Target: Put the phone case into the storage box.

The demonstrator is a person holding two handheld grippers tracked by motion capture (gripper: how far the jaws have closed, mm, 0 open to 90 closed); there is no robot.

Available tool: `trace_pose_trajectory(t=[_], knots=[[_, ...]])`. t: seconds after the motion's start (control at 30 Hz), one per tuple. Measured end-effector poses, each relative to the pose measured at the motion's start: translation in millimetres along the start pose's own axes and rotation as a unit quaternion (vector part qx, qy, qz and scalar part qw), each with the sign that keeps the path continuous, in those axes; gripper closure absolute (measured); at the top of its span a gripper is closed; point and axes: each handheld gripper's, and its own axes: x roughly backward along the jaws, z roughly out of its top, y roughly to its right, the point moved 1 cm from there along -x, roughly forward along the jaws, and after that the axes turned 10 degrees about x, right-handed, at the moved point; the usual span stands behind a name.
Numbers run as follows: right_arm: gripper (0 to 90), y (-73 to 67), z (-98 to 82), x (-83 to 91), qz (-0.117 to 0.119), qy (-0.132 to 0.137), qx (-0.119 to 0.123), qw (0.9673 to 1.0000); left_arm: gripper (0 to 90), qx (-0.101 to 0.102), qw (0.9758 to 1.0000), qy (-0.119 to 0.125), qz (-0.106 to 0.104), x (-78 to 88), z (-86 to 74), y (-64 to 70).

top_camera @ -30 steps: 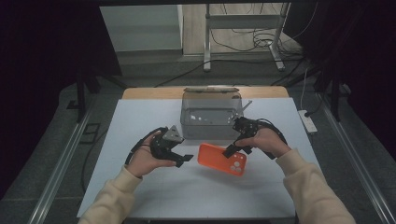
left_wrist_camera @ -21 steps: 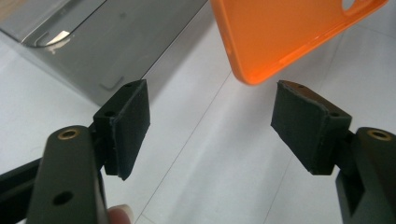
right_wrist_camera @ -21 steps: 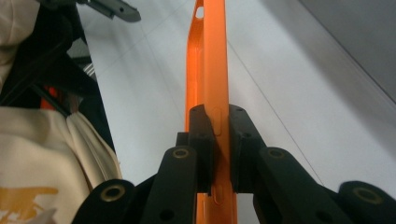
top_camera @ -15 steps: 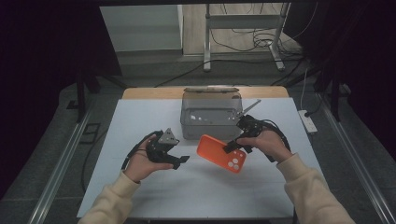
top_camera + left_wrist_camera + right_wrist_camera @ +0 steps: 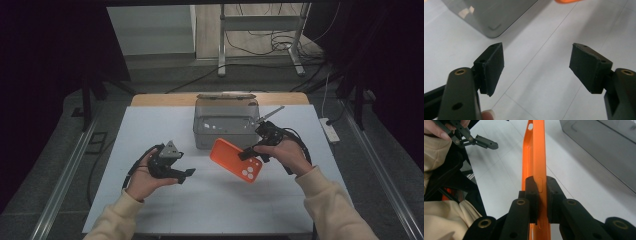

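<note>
right gripper [image 5: 248, 152]: clamped on the orange phone case [image 5: 236, 160], held tilted above the white table [image 5: 150, 125] | case: just before the grey box [image 5: 226, 122] | left gripper [image 5: 189, 173]: jaws spread, nothing gripped

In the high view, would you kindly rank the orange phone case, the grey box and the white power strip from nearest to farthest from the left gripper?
1. Orange phone case: just to the right of the left gripper, clamped in the right gripper.
2. Grey box: farther back, at the table's middle.
3. White power strip: farthest, on the floor past the table's right edge.
</note>
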Motion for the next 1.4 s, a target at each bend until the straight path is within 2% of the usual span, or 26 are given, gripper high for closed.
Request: trace_pose_trajectory(t=[0.17,0.2,0.3,0.7,1.0,1.17,1.27,1.4], knots=[[81.5,1.3,0.0,1.9,-0.006,0.012,-0.006,0.9999,27.4,0.017,0.9998,-0.003,0.009,2.6,-9.3,-5.0],[81.5,1.4,0.0,2.2,-0.007,0.014,-0.007,0.9999,27.4,0.027,0.9996,0.0,0.013,3.5,-11.8,-6.2],[81.5,1.8,0.0,3.4,-0.01,0.017,-0.01,0.9998,27.2,0.038,0.9992,0.007,0.014,6.1,-16.3,-9.8],[81.4,0.2,0.8,6.3,-0.019,0.03,-0.015,0.9992,25.7,0.085,0.9954,0.032,0.029,12.0,-34.5,-21.1],[81.5,-4.3,3.9,15.0,-0.044,0.05,-0.023,0.9975,25.4,0.095,0.994,0.042,0.036,16.2,-46.7,-21.7],[81.4,-6.5,7.1,18.4,-0.058,0.051,-0.028,0.9966,25.4,0.102,0.9931,0.043,0.04,18.5,-55.0,-23.8],[81.4,-7.1,8.7,19.1,-0.064,0.052,-0.032,0.9961,25.6,0.114,0.9908,0.054,0.048,21.7,-59.5,-26.6],[81.3,-7.6,10.8,18.7,-0.069,0.054,-0.034,0.9956,25.6,0.123,0.9893,0.059,0.052,24.2,-63.5,-28.9]])
